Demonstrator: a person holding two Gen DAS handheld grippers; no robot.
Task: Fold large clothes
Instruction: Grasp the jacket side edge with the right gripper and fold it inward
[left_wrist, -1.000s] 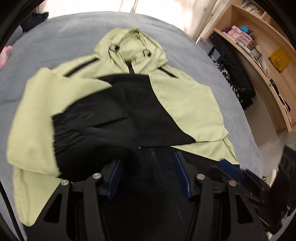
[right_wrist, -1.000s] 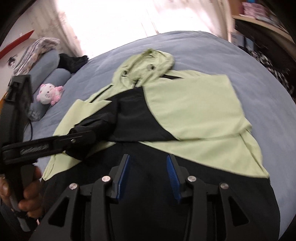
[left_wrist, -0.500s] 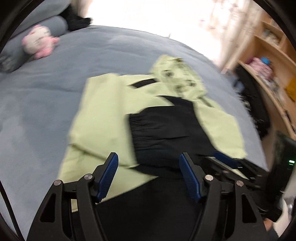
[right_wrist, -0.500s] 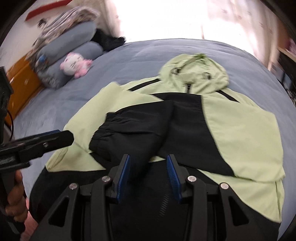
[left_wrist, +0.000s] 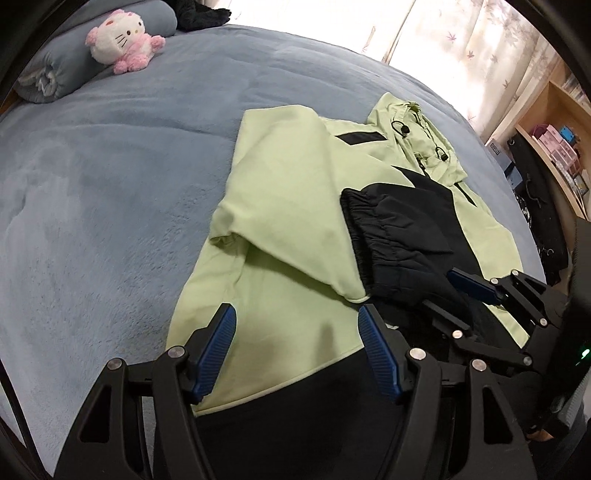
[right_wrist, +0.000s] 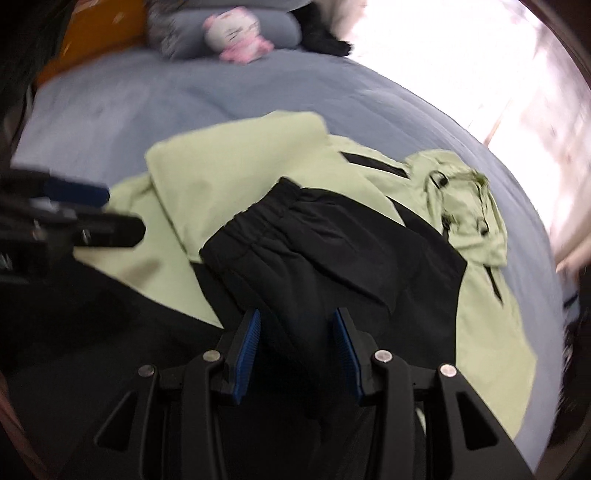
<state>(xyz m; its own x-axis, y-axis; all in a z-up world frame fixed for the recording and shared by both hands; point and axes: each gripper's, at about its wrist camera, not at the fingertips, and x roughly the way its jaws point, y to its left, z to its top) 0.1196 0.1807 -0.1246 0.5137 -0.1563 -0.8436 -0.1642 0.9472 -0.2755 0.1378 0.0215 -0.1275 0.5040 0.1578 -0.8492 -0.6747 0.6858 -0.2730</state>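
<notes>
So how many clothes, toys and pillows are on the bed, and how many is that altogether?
Clothes: 1, the light-green and black hooded jacket
Toys: 1, the pink and white plush kitten
Pillows: 1, the rolled grey-blue bolster pillow
Total: 3, all on the grey-blue fleece bedspread

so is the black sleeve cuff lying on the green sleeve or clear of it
Touching. The left wrist view shows the black sleeve cuff lying on the folded green sleeve, overlapping its edge with no gap.
</notes>
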